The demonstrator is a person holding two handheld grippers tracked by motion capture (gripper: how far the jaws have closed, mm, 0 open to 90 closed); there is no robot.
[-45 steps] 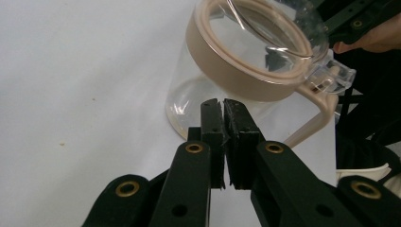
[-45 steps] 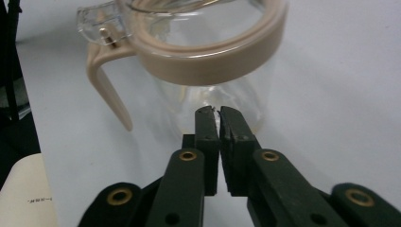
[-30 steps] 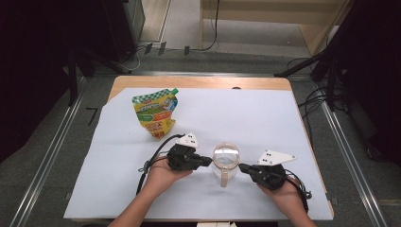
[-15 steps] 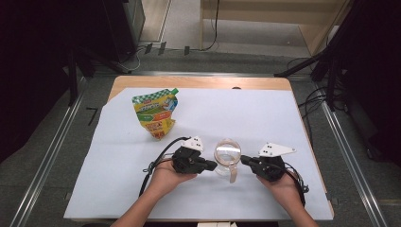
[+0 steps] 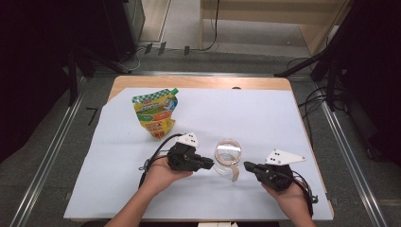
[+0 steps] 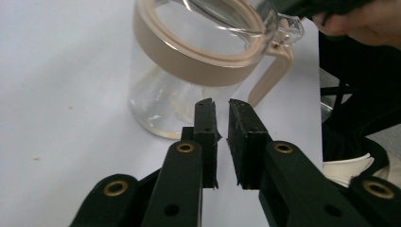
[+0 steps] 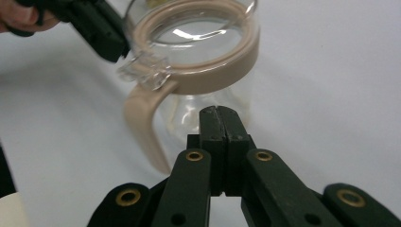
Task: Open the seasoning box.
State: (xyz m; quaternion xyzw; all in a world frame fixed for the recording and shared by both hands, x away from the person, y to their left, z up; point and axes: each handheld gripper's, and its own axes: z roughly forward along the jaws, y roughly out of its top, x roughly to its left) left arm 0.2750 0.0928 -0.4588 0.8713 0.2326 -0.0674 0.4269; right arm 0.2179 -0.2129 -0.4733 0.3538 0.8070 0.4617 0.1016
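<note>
A clear glass jug (image 5: 228, 153) with a beige rim, a beige handle (image 5: 235, 174) and a clear lid stands near the front middle of the white sheet. My left gripper (image 5: 208, 164) lies just left of it, pointing at its side. Its jaws (image 6: 221, 106) have just been opening and stand a narrow gap apart with nothing between them, the jug (image 6: 189, 71) right ahead. My right gripper (image 5: 247, 166) points at the jug from the right, close to the handle. Its jaws (image 7: 221, 113) are pressed together, empty, in front of the jug (image 7: 198, 52).
A colourful stand-up pouch (image 5: 155, 112) with a green cap stands at the back left of the sheet. The white sheet (image 5: 283, 118) covers a wooden table. Metal rails and cables run along the floor on both sides.
The jug's handle has swung a little toward the right gripper. The right gripper has shifted slightly; the left hand has stayed in place.
</note>
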